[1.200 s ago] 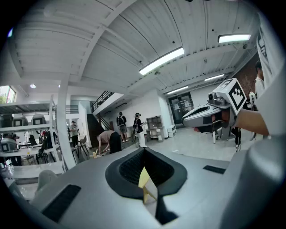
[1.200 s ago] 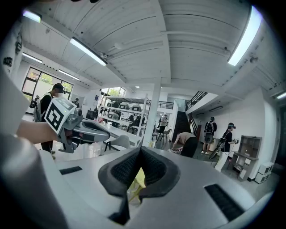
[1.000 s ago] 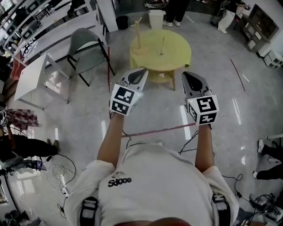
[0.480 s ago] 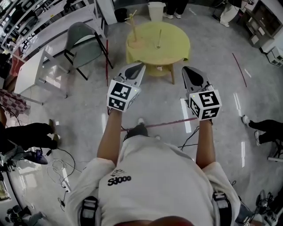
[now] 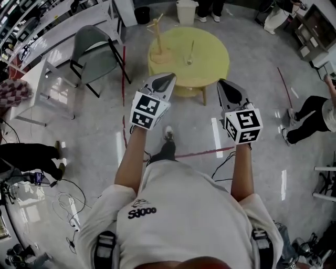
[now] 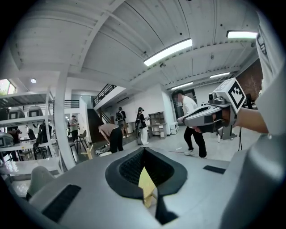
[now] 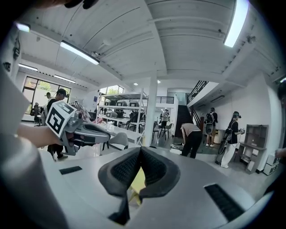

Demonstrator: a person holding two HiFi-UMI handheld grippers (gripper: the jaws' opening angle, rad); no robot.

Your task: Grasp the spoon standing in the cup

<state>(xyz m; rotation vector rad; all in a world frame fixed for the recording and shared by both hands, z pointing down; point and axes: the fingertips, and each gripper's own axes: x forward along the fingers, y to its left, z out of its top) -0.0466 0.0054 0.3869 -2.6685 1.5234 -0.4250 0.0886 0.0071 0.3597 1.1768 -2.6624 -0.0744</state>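
A thin spoon stands upright in a small cup on the round yellow table ahead in the head view. Both grippers hang in the air short of the table's near edge, well apart from the cup. My left gripper has its jaws pressed together with nothing between them; in its own view the black pads meet. My right gripper is shut and empty too, its pads touching. A sliver of yellow table shows below the closed jaws.
A wooden stand rises on the table's left side. A grey chair and a white table stand at the left, a white bin behind. Red tape and cables lie on the floor. A person is at the right.
The person has stepped forward, so the yellow table is nearer and larger. Both grippers stay shut and level. A person has come into view at the right edge.
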